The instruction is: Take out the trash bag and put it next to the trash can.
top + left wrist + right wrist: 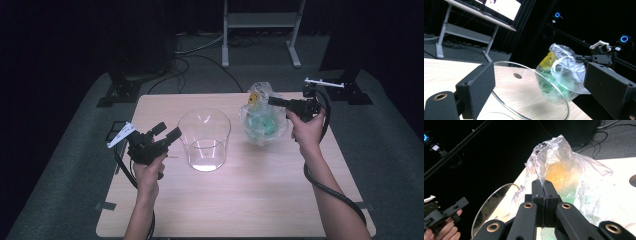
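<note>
A clear plastic bag point(260, 122) with green and yellow contents rests on the wooden table point(250, 200), right of centre. My right gripper point(273, 101) is shut on the bag's upper film; in the right gripper view the plastic point(569, 170) is pinched between the closed jaws point(544, 185). A clear round bowl point(205, 140) stands empty at the table's middle. My left gripper point(168, 131) hovers open just left of the bowl with nothing between its fingers. In the left gripper view the bowl's rim point(524, 66) and the bag point(564, 72) lie beyond the wide-apart jaws point(541, 92).
A white desk frame point(260, 20) and cables point(200, 50) are on the floor behind the table. Black stand feet point(117, 92) sit off both back corners. Bare table surface lies in front of the bowl and bag.
</note>
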The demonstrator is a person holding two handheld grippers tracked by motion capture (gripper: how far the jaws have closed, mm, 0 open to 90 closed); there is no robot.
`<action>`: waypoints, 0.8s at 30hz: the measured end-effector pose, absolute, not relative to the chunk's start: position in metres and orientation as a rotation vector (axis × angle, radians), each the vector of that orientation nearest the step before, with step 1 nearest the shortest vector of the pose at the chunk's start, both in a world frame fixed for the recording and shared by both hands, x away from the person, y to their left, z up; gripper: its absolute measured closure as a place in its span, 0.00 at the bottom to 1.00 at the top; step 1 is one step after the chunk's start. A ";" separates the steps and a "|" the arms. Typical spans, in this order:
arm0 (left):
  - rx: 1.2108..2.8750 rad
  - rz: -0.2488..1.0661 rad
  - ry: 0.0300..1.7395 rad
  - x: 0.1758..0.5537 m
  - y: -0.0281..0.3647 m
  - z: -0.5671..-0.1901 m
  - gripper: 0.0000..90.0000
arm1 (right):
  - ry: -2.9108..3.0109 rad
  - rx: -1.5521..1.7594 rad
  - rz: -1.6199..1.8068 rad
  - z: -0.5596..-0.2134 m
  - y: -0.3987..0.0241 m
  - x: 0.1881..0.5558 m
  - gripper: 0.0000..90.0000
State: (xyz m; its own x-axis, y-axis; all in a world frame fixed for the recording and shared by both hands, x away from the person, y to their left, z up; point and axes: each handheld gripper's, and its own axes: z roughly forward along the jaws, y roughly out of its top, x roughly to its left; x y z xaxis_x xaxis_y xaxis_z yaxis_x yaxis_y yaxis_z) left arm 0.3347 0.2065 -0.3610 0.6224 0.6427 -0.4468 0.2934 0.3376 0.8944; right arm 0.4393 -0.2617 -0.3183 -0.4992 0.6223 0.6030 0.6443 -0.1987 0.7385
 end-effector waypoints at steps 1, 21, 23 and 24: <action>1.250 0.276 0.926 0.335 0.206 -0.361 0.10 | -1.977 -1.562 -1.845 -0.318 -0.262 0.439 1.00; 1.255 0.273 0.919 0.334 0.204 -0.361 0.10 | -1.909 -1.663 -1.692 -0.387 -0.255 0.451 0.99; 1.255 0.272 0.919 0.333 0.204 -0.360 0.10 | -1.912 -1.671 -1.682 -0.391 -0.254 0.451 0.99; 1.255 0.272 0.919 0.334 0.204 -0.361 0.10 | -1.914 -1.671 -1.677 -0.392 -0.254 0.451 0.98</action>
State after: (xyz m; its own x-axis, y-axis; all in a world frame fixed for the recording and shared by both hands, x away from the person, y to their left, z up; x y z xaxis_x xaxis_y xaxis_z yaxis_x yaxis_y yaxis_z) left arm 0.3336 0.2040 -0.3607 0.6289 0.6383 -0.4439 0.2941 0.3332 0.8958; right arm 0.4509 -0.2543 -0.3923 -0.3942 0.6353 0.6641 0.7420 -0.2064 0.6378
